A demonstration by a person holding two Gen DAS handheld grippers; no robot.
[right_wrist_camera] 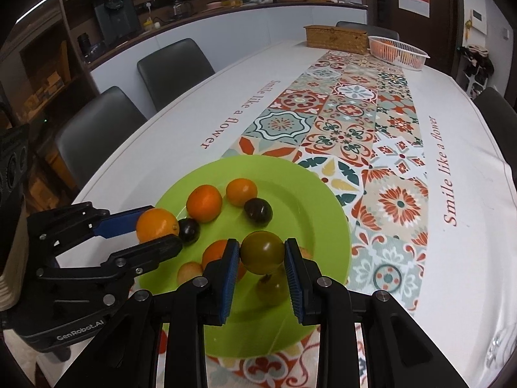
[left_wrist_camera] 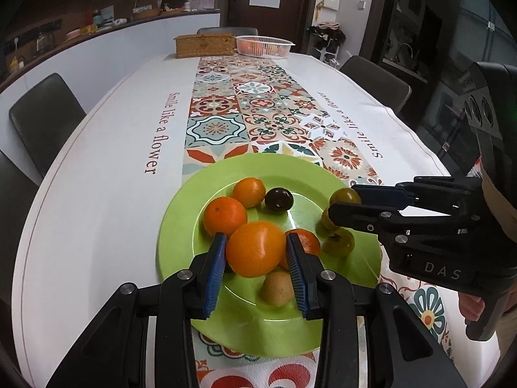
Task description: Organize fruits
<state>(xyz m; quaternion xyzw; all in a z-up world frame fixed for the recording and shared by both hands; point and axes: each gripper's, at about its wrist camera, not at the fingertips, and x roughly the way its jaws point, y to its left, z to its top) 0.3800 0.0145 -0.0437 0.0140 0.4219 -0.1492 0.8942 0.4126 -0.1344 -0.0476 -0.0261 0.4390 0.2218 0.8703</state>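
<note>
- The large round orange (left_wrist_camera: 254,248) is clamped between the blue pads of the left gripper (left_wrist_camera: 257,252) and held above the round lime-green plate (left_wrist_camera: 181,213), near its 6 o'clock rim.
- The small round olive-green fruit (right_wrist_camera: 262,252) is gripped by the right gripper (right_wrist_camera: 262,258), toward the plate's 4 o'clock.
- Further fruits lie on the plate, which rests on the counter (left_wrist_camera: 97,174).
- Both fruits are judged to be held clear of the plate for sorting.
</note>
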